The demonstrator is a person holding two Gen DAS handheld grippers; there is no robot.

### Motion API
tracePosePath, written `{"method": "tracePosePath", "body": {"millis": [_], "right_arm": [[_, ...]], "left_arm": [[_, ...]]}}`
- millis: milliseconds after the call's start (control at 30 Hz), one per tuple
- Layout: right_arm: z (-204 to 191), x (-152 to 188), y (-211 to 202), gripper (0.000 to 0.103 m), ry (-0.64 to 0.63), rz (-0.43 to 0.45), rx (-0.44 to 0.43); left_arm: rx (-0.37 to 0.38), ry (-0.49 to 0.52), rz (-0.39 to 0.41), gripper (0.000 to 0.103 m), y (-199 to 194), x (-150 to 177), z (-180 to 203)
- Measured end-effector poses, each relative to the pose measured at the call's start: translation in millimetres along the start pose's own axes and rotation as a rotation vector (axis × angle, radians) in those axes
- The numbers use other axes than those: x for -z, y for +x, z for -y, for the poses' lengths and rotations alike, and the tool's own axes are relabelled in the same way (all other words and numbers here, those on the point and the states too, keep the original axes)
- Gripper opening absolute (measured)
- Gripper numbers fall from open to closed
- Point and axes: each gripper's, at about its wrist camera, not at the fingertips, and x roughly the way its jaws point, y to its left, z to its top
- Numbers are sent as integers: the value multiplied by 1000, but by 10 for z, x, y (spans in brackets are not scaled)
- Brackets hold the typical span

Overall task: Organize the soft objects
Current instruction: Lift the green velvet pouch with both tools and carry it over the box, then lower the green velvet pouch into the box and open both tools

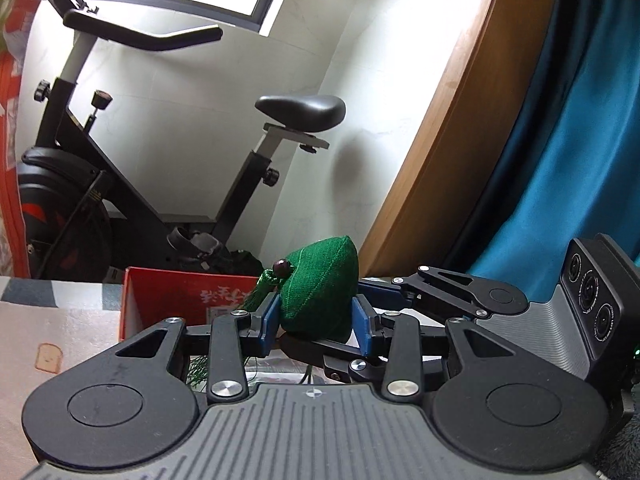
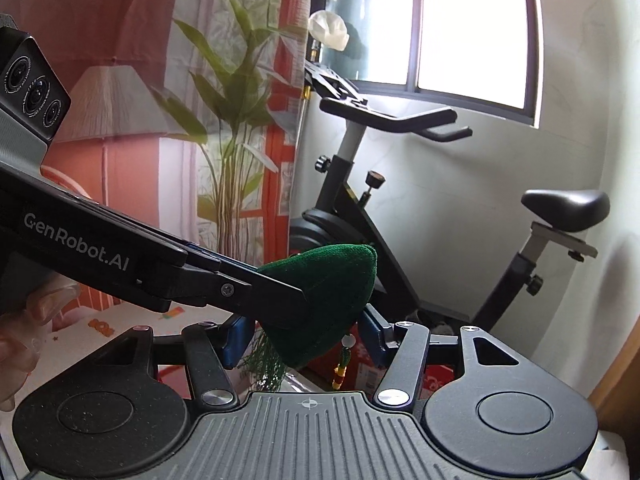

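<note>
An exercise bike stands against the white wall under a window, with a red box below on the patterned worktop. One green stuffed pouch, with one tassel, hangs in the air, clenched between the blue pads of the left hand-held gripper; the right hand-held gripper brackets its lower end, though contact is probably there but unclear. It looks light and squashy, so a mid-body pinch suits it, clear of the loose tassel.
</note>
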Motion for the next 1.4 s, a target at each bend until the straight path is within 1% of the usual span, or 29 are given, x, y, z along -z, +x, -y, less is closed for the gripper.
{"method": "tracePosePath", "body": {"millis": [100, 267, 333, 467, 533, 600, 733, 833, 1033, 1067, 1100, 1133, 1167, 1200, 1233, 1267, 1300, 1333, 1367, 1400], "right_arm": [[174, 143, 52, 54, 17, -22, 16], [480, 391, 168, 54, 71, -73, 53], [549, 469, 212, 54, 87, -95, 80], [650, 623, 306, 54, 119, -126, 120], [686, 682, 364, 54, 135, -140, 135], [709, 714, 431, 54, 144, -155, 169], [753, 771, 518, 53, 166, -181, 235], [788, 800, 524, 53, 182, -188, 247], [753, 778, 452, 54, 187, -194, 249], [737, 766, 423, 55, 193, -193, 246], [716, 758, 393, 61, 197, -192, 247], [696, 753, 365, 66, 198, -192, 249], [675, 750, 339, 75, 198, -190, 252], [654, 741, 297, 82, 200, -182, 252], [640, 726, 250, 85, 207, -174, 253], [631, 714, 209, 95, 218, -168, 254], [624, 697, 160, 102, 234, -158, 254], [619, 684, 109, 103, 247, -145, 254], [610, 673, 77, 103, 257, -143, 255], [603, 662, 35, 103, 269, -146, 255]], "left_arm": [[8, 21, -33, 41, 245, 20, 20], [26, -2, -91, 41, 635, 123, 1], [12, 6, -111, 41, 778, 161, 42], [3, -11, -141, 41, 971, 203, 37], [-17, -7, -150, 41, 1031, 220, 28], [-62, 14, -143, 41, 1044, 230, 37], [-115, 26, -118, 41, 1016, 223, 10], [-153, 53, -106, 41, 1014, 188, -13], [-192, 75, -83, 43, 767, 195, -64], [-198, 82, -80, 45, 724, 203, -68], [-208, 89, -78, 47, 691, 208, -73], [-219, 94, -74, 53, 621, 219, -73], [-223, 97, -68, 59, 562, 228, -70], [-228, 101, -60, 62, 498, 236, -68], [-232, 108, -51, 68, 422, 248, -59], [-236, 117, -43, 76, 355, 256, -47], [-242, 124, -34, 80, 292, 263, -36], [-249, 128, -26, 87, 231, 270, -25], [-259, 129, -12, 92, 156, 278, -8], [-274, 125, 0, 95, 94, 290, 6]]}}
